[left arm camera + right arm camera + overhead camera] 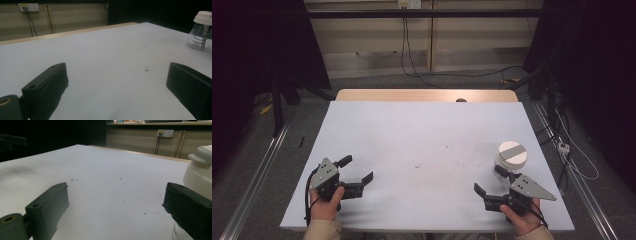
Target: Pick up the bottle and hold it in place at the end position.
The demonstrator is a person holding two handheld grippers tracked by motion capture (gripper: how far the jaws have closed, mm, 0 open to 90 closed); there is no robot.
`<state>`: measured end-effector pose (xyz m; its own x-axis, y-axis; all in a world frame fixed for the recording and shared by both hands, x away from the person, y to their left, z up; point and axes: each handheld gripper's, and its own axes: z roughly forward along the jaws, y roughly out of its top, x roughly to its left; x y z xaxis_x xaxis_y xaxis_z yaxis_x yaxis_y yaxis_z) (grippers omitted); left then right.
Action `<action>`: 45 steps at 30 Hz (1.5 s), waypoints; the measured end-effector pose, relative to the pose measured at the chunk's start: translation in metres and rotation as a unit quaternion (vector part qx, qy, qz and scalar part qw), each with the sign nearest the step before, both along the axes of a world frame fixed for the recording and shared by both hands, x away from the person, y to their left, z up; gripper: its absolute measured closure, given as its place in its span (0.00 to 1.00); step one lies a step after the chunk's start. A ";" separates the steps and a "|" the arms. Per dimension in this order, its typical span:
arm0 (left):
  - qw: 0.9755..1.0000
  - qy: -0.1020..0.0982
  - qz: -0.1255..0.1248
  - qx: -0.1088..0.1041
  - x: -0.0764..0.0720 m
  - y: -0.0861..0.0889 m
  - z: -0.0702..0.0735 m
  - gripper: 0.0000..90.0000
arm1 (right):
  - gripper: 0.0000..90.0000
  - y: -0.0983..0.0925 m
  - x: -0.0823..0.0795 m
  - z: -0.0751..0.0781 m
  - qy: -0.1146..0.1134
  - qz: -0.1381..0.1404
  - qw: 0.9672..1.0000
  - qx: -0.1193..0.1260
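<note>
Standing by the near edge, I am watching both of the person's hands resting low on the pale grey tabletop (pixel 422 130), each one holding its tool with the black jaws spread wide and nothing between them. The left tongs (pixel 360 170) are sitting at the near left, pointing toward the middle of the tabletop, with only bare surface ahead of them. The right tongs (pixel 490 180) are sitting at the near right, and here is the relation that matters: the small clear plastic jar with a white lid crossed by a grey stripe (pixel 511 157) is standing upright just beyond and slightly to the right of them, its long axis vertical. The far jaw of that pair is lying just beside the jar's near side; whether it is touching I cannot tell. In the right gripper view the jar (pixel 200 175) is looming at the right margin, outside the gap between the jaws rather than in it.

The right hand (pixel 522 215) is by far the nearer one; the left is well apart, across the tabletop. I judge that the right tongs need to swing rightward and farther to straddle the jar.
</note>
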<state>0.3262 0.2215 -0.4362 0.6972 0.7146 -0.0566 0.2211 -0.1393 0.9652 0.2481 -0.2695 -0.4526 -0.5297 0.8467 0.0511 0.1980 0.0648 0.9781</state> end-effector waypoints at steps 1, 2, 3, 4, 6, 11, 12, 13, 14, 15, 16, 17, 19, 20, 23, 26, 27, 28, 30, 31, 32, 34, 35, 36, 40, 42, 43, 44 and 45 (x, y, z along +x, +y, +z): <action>1.000 0.001 -0.001 0.001 0.000 -0.001 0.000 0.04 | 0.06 -0.001 0.000 0.000 0.002 -0.002 1.000 0.003; 1.000 0.002 -0.001 0.001 0.000 -0.001 -0.001 0.04 | 0.06 -0.001 0.000 0.000 0.002 -0.002 1.000 0.002; 1.000 0.002 -0.002 0.000 0.000 -0.001 -0.001 0.04 | 0.06 -0.002 0.000 0.000 0.002 -0.002 1.000 0.001; 1.000 0.002 -0.004 0.000 0.001 -0.002 -0.001 0.04 | 0.06 -0.002 0.000 0.000 0.002 -0.002 1.000 0.001; 1.000 0.002 -0.004 0.002 0.001 -0.002 -0.001 0.04 | 0.07 -0.002 0.000 0.000 0.004 -0.003 1.000 0.004; 1.000 0.001 -0.006 0.000 0.001 -0.002 -0.001 0.04 | 0.07 -0.004 -0.002 0.000 0.003 -0.005 1.000 0.001; 1.000 0.000 -0.006 -0.002 0.001 -0.003 -0.001 0.04 | 0.07 -0.004 -0.002 0.000 0.002 -0.005 1.000 0.001; 1.000 0.000 -0.007 -0.002 0.001 -0.003 -0.001 0.04 | 0.07 -0.005 -0.003 0.000 0.003 -0.006 1.000 0.002; 1.000 0.000 -0.007 -0.003 0.001 -0.003 -0.001 0.04 | 0.07 -0.005 -0.003 0.000 0.004 -0.007 1.000 0.003; 1.000 -0.001 -0.009 -0.004 0.001 -0.003 -0.001 0.04 | 0.07 -0.006 -0.004 0.000 0.003 -0.008 1.000 0.003; 1.000 -0.001 -0.010 -0.004 0.001 -0.003 -0.001 0.04 | 0.07 -0.008 -0.005 0.001 0.003 -0.011 1.000 0.005; 1.000 0.000 -0.011 -0.005 0.001 -0.004 -0.001 0.04 | 0.07 -0.008 -0.005 0.001 0.003 -0.011 1.000 0.005; 1.000 -0.001 -0.013 -0.004 0.001 -0.004 -0.001 0.04 | 0.07 -0.009 -0.006 0.001 0.004 -0.013 1.000 0.005; 1.000 -0.001 -0.014 -0.005 0.001 -0.004 -0.001 0.04 | 0.07 -0.010 -0.007 0.001 0.004 -0.015 1.000 0.005; 1.000 -0.002 -0.014 -0.006 0.001 -0.005 -0.001 0.04 | 0.07 -0.011 -0.007 0.001 0.004 -0.017 1.000 0.003; 1.000 -0.002 -0.014 -0.006 0.001 -0.005 -0.001 0.04 | 0.07 -0.013 -0.009 0.001 0.005 -0.021 1.000 0.004; 1.000 -0.002 -0.014 -0.006 0.001 -0.005 -0.001 0.04 | 0.08 -0.014 -0.009 0.001 0.005 -0.023 1.000 0.004; 1.000 -0.002 -0.014 -0.006 0.001 -0.005 -0.001 0.04 | 0.08 -0.014 -0.009 0.001 0.005 -0.023 1.000 0.004; 1.000 -0.002 -0.015 -0.006 0.001 -0.005 -0.001 0.04 | 0.08 -0.015 -0.010 0.002 0.004 -0.025 1.000 0.003; 1.000 -0.003 -0.016 -0.005 0.001 -0.006 -0.001 0.04 | 0.08 -0.016 -0.011 0.002 0.005 -0.027 1.000 0.004; 1.000 -0.003 -0.016 -0.005 0.001 -0.006 -0.001 0.04 | 0.08 -0.016 -0.012 0.002 0.005 -0.028 1.000 0.003; 1.000 -0.002 -0.018 -0.003 0.002 -0.006 -0.001 0.04 | 0.08 -0.017 -0.012 0.002 0.004 -0.027 1.000 0.001; 1.000 -0.002 -0.018 -0.003 0.002 -0.006 -0.001 0.04 | 0.08 -0.017 -0.012 0.002 0.004 -0.027 1.000 0.001; 1.000 -0.001 -0.017 -0.003 0.002 -0.007 -0.001 0.04 | 0.08 -0.017 -0.012 0.002 0.005 -0.027 1.000 0.001; 1.000 -0.001 -0.017 -0.004 0.002 -0.007 -0.001 0.04 | 0.08 -0.015 -0.013 0.005 0.004 -0.021 1.000 0.000; 1.000 -0.001 -0.016 -0.004 0.002 -0.007 -0.001 0.04 | 0.08 -0.014 -0.015 0.013 0.000 -0.016 1.000 -0.005; 1.000 0.000 -0.016 -0.003 0.002 -0.007 -0.001 0.04 | 0.08 -0.014 -0.015 0.016 -0.003 -0.017 1.000 -0.005; 1.000 0.002 -0.015 -0.004 0.002 -0.007 -0.002 0.04 | 0.08 -0.014 -0.014 0.020 -0.002 -0.016 1.000 0.004; 1.000 0.002 -0.015 -0.005 0.002 -0.007 -0.002 0.04 | 0.08 -0.014 -0.014 0.020 -0.002 -0.016 1.000 0.004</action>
